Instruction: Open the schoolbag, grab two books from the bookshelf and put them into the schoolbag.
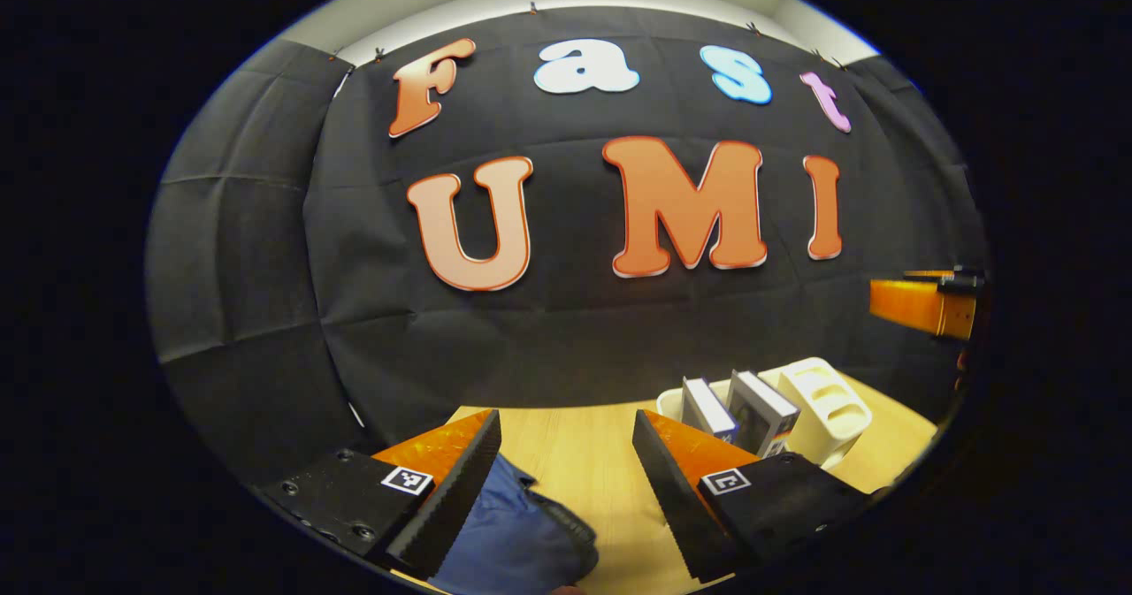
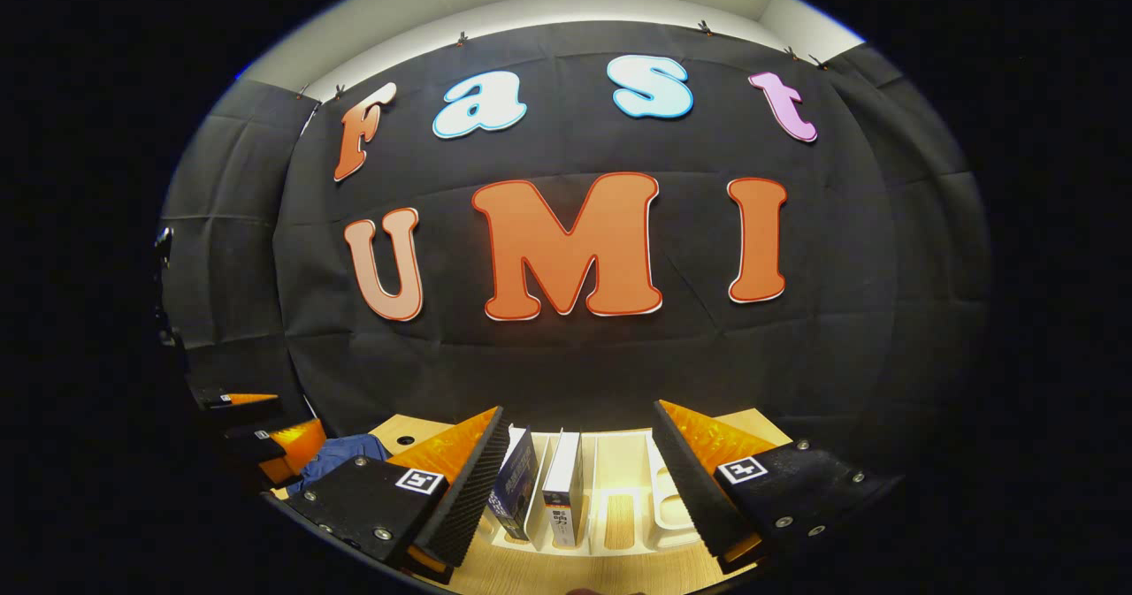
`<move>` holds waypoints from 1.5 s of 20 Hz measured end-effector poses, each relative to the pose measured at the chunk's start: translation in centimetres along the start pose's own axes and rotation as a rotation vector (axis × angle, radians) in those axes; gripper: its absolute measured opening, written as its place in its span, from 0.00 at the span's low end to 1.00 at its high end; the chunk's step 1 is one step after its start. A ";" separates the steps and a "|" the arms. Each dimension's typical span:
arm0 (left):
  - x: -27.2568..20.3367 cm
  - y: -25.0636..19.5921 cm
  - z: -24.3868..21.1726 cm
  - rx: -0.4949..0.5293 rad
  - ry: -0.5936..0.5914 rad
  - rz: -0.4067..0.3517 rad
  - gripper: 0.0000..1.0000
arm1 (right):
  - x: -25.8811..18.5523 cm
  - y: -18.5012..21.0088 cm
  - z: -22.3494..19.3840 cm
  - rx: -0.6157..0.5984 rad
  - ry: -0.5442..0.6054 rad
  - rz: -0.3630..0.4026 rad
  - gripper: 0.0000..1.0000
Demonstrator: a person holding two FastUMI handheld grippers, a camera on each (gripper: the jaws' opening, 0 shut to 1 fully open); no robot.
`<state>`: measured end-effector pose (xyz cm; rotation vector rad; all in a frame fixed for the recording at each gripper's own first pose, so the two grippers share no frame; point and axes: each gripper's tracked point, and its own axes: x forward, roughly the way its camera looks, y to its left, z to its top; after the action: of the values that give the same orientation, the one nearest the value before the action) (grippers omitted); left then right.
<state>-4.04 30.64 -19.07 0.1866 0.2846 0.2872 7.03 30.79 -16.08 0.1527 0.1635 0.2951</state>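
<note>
In the left gripper view a blue schoolbag [image 1: 513,533] lies on the wooden table [image 1: 584,453], below and between my left gripper's [image 1: 566,453] open fingers. Two books [image 1: 738,411] stand in a white bookshelf rack [image 1: 827,405] to the right of it. In the right gripper view my right gripper [image 2: 579,453] is open above the same white rack [image 2: 619,489], whose two upright books [image 2: 539,484] sit near its left finger. The schoolbag [image 2: 340,453] and the left gripper [image 2: 265,440] show at the far left there. The other gripper [image 1: 929,303] shows at the right edge of the left gripper view.
Black booth cloth closes off the back and sides. The rack has free slots to the right of the books. A small round hole [image 2: 407,441] marks the table top near the bag.
</note>
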 end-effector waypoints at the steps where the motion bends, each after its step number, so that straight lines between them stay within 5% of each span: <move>1: 0.1 0.3 -1.7 0.037 0.039 0.006 0.94 | 0.0 -0.3 -0.3 0.004 0.007 0.001 0.96; 10: 0.3 0.8 -15.8 0.240 0.398 -0.001 0.96 | -0.2 -4.7 -3.3 0.021 0.060 -0.040 0.97; 20: -2.5 -0.6 -25.7 0.657 0.544 -0.044 0.96 | 0.2 -8.1 -6.2 0.024 0.117 -0.097 0.97; 30: -4.0 2.2 -31.7 0.810 0.691 -0.007 0.95 | 0.8 -8.3 -8.3 -0.004 0.161 -0.101 0.97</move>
<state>-17.79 35.90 -47.47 0.8904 1.0855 0.2083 8.55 24.21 -25.71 0.1159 0.3292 0.2073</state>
